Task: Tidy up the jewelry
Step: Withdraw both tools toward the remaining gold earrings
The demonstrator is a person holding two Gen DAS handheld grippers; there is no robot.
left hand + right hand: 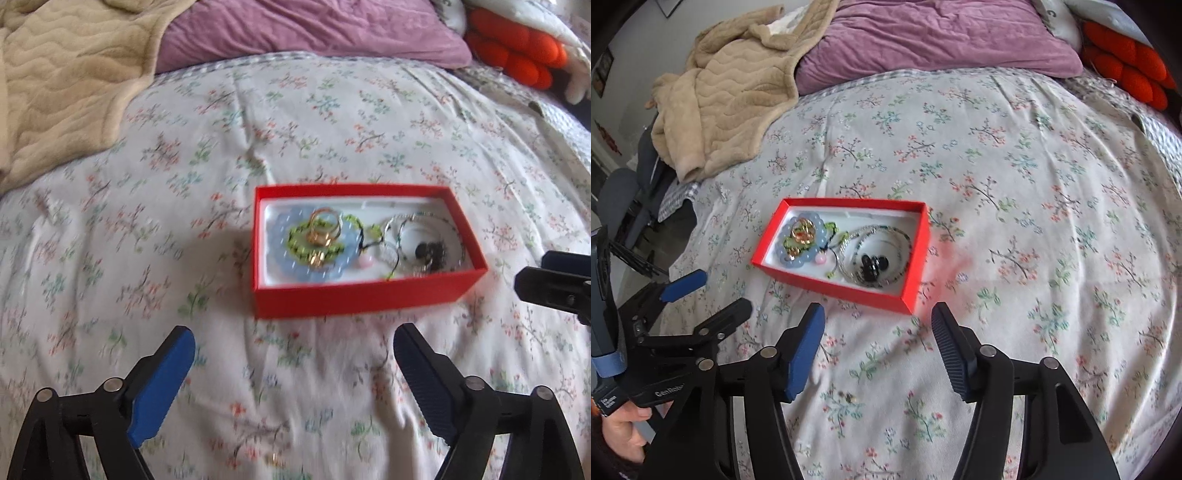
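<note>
Behind red box (846,254), beige blanket (727,107), purple pillow (934,40)

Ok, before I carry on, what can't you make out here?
- Small gold piece on the bedspread, right wrist view: too small to identify; in the left wrist view motion blur smears it.
- Jewelry in the red box, left wrist view: blurred and tangled, so separate pieces cannot be counted.
- Black cluster, right wrist view: too small to say what it is.
- Right gripper, left wrist view: cut off by the right edge.
</note>
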